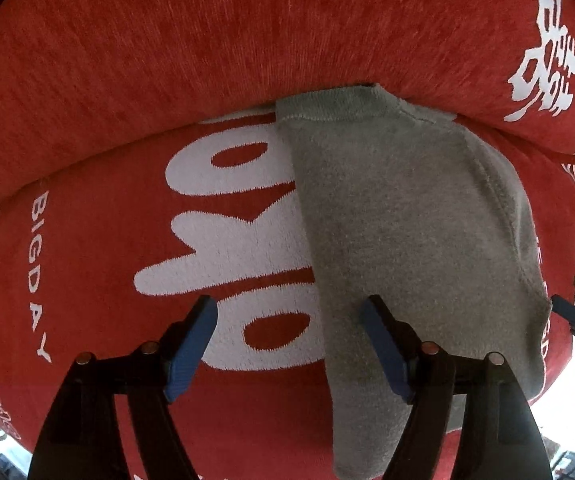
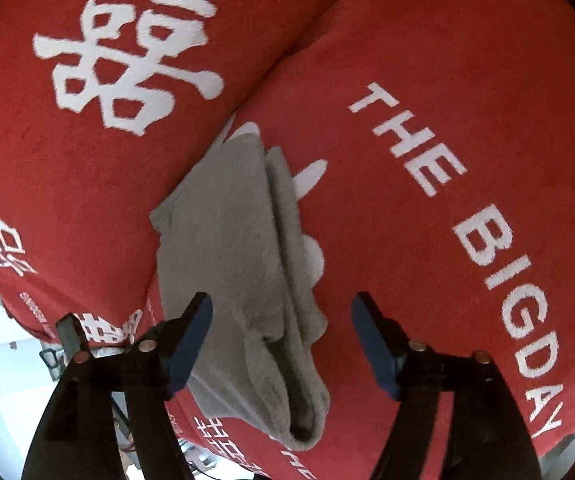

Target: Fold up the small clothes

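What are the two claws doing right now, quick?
Left claw: open, holding nothing, above the grey garment.
Right claw: open, holding nothing; the grey garment lies below its fingers, not pinched.

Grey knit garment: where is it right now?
The folded grey knit garment lies on the red cushion with white lettering, its top edge against the red backrest; in the left wrist view it sits right of centre, under the open left gripper.
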### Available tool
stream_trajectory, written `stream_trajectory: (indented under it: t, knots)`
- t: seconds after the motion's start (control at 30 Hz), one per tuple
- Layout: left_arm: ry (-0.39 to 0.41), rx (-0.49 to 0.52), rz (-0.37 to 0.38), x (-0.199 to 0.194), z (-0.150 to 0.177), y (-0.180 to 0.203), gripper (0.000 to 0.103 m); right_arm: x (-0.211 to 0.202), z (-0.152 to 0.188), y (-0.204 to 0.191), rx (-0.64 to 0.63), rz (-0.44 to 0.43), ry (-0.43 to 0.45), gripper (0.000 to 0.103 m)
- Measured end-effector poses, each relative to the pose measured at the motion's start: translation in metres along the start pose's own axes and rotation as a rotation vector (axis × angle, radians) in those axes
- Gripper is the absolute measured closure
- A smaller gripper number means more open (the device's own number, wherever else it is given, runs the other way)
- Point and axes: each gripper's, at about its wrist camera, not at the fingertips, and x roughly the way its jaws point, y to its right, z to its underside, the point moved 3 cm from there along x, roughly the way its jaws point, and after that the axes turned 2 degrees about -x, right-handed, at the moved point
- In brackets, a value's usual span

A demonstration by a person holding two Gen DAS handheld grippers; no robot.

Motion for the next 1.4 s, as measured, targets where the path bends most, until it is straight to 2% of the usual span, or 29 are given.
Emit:
stream_trajectory:
  t: [0.07, 0.1, 0.13, 0.23, 0.3, 0.4, 0.5, 0.63, 0.87, 0.9, 0.97, 1.03, 1.07, 1.1, 1.13, 1.2, 1.27, 1.4]
  knots:
    - [-0.003, -0.012, -0.006, 0.002, -0.003, -0.003, 0.015, 0.005, -0.002, 0.002, 0.016, -0.010, -0.009, 0.025]
    - [0.002, -0.015, -0.012, 0.002, -0.004, -0.005, 0.005, 0.007, -0.003, 0.003, 0.022, -0.011, -0.012, 0.022]
    - [0.008, -0.021, -0.011, 0.001, -0.004, -0.007, 0.001, 0.010, -0.003, 0.004, 0.025, -0.013, -0.015, 0.022]
    - [0.021, -0.039, 0.010, -0.002, -0.008, -0.014, 0.001, 0.021, -0.004, 0.003, 0.025, -0.024, -0.036, 0.022]
    - [0.000, -0.049, 0.034, 0.000, -0.012, -0.018, 0.001, 0.029, -0.007, -0.002, 0.012, -0.022, -0.050, 0.020]
    - [-0.070, -0.070, 0.105, 0.017, -0.020, -0.022, 0.001, 0.037, -0.012, -0.002, -0.021, -0.030, -0.082, 0.019]
    - [-0.127, -0.074, 0.220, 0.037, -0.027, -0.015, 0.001, 0.054, -0.017, -0.003, -0.040, -0.062, -0.142, 0.019]
    - [-0.188, -0.099, 0.344, 0.055, -0.032, -0.007, 0.001, 0.070, -0.022, -0.017, -0.081, -0.142, -0.175, 0.015]
    - [-0.205, -0.078, 0.408, 0.056, -0.029, 0.015, 0.003, 0.095, -0.015, -0.044, -0.134, -0.173, -0.222, 0.014]
    - [-0.196, -0.046, 0.391, 0.055, -0.025, 0.023, 0.008, 0.095, -0.015, -0.044, -0.121, -0.177, -0.221, 0.014]
    - [-0.171, -0.004, 0.336, 0.053, -0.021, 0.032, 0.011, 0.097, -0.014, -0.043, -0.091, -0.179, -0.214, 0.014]
    - [-0.148, -0.009, 0.333, 0.047, -0.019, 0.033, 0.024, 0.096, -0.012, -0.044, -0.083, -0.165, -0.216, 0.025]
    - [-0.142, -0.024, 0.340, 0.045, -0.019, 0.032, 0.028, 0.096, -0.010, -0.045, -0.098, -0.141, -0.223, 0.051]
    - [-0.139, -0.040, 0.351, 0.042, -0.018, 0.028, 0.037, 0.095, -0.008, -0.046, -0.109, -0.122, -0.229, 0.064]
    - [-0.138, -0.053, 0.365, 0.037, -0.018, 0.022, 0.043, 0.092, -0.005, -0.048, -0.110, -0.133, -0.225, 0.064]
    - [-0.134, -0.057, 0.381, 0.030, -0.017, 0.016, 0.049, 0.085, -0.002, -0.053, -0.099, -0.184, -0.210, 0.066]
    - [-0.124, -0.041, 0.382, 0.021, -0.016, 0.014, 0.050, 0.076, 0.003, -0.061, -0.079, -0.243, -0.202, 0.066]
    - [-0.105, -0.021, 0.391, -0.001, -0.008, 0.011, 0.050, 0.063, 0.020, -0.086, -0.099, -0.304, -0.210, 0.066]
